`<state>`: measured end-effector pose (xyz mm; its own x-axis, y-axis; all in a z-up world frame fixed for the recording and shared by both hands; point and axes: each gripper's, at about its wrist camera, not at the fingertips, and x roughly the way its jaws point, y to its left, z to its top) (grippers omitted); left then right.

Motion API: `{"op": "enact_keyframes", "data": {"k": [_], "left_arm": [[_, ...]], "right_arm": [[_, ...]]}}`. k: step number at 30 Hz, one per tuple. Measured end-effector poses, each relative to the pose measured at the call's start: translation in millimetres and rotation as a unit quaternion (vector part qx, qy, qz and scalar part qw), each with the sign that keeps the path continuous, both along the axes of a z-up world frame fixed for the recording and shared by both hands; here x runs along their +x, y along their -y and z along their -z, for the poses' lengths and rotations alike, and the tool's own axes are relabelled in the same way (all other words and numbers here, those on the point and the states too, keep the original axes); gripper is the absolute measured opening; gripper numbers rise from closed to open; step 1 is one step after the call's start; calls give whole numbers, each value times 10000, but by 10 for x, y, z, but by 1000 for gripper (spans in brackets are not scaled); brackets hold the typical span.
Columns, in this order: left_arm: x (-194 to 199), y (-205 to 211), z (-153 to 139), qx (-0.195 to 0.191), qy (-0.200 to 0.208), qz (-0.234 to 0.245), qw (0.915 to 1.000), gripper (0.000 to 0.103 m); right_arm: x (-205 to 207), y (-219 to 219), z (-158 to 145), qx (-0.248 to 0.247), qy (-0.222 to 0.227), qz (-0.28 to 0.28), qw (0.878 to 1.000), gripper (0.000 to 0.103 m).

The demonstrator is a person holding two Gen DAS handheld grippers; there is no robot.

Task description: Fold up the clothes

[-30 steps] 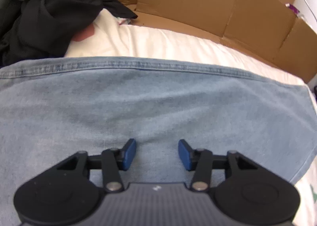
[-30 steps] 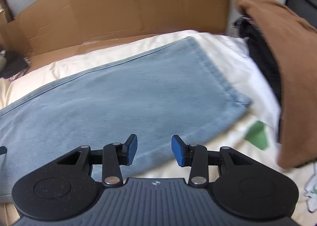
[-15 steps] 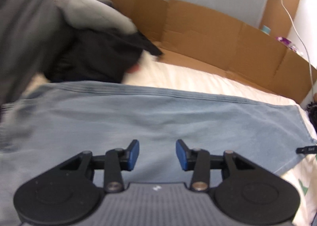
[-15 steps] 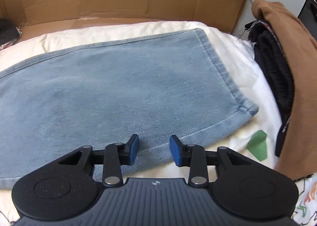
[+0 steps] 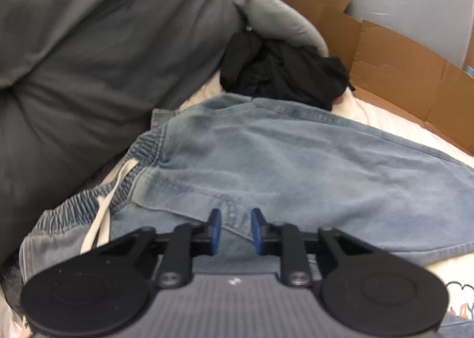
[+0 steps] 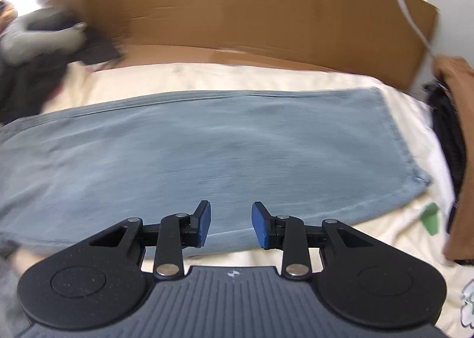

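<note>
Left wrist view: the left gripper (image 5: pixel 234 230) hovers over the waist end of a pair of light blue jeans (image 5: pixel 296 166), above the elastic waistband (image 5: pixel 89 202) and its pale drawstring (image 5: pixel 103 207). Its jaws have just been closing and now stand narrow, with a gap between the blue pads and no cloth pinched. The jeans lie flat on a cream bed sheet (image 5: pixel 394 119), beside a grey pillow (image 5: pixel 97 51) and a heap of black clothing (image 5: pixel 281 74).

Right wrist view: the right gripper (image 6: pixel 231 224) hangs above the near edge of the trouser leg (image 6: pixel 237 148), jaws moderately apart and empty. The hem (image 6: pixel 406 157) points right, toward a brown garment (image 6: pixel 462 136); cardboard (image 6: pixel 251 12) stands behind.

In my judgement the jeans are already folded leg on leg, and the crosswise fold is being set up. Next, each gripper must come down on its end and pinch all the layers.
</note>
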<state>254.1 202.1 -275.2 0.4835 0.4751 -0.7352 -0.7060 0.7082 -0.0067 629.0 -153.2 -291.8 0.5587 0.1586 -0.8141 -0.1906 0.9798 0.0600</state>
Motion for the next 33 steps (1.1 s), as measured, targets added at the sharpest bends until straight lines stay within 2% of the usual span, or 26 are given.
{"op": "enact_keyframes", "data": {"k": [3,10,13,14,17,22,24,26,27,28,33], "left_arm": [[45,-61,57,-11,29,40,10000,20],[212,-210,419,-279,-145,35,9995,17],[217,-314,634,-472,-436,-83,9979,10],[183,-365,735,-588,-434,-150,9972,4],[106,-475,852,-655,-251,-259,9972,3],[127,-478,773,-710,-317,-422,9961,3],[47,-409,684,-645,-247,-514,9963,8],[-55,-324,585,-560,-165,-605,9965,31],[-108,-280,537,-519,-126,-649,9965,35],[-179,-219,505,-500,-109,-687,9963,38],[-508,47,405,-553,-147,-885,9944,38]], "right_arm": [[-97,-264,-49,107,-22,-373,9992,39],[-293,-975,-62,402,-77,-1227,9916,39],[-354,-1221,-97,419,-31,-1533,9873,39],[-381,-1267,-115,425,-17,-1595,9863,39],[-458,-1297,-133,428,-112,-1678,9848,39],[-579,-1069,-140,150,-320,-1618,9862,39],[-632,-896,-152,45,-413,-1470,9883,40],[-716,-681,-144,-92,-480,-1274,9906,40],[-760,-569,-135,-164,-506,-1168,9917,40],[-807,-452,-125,-207,-539,-1054,9927,40],[-1070,93,-132,-443,-672,-626,9948,40]]}}
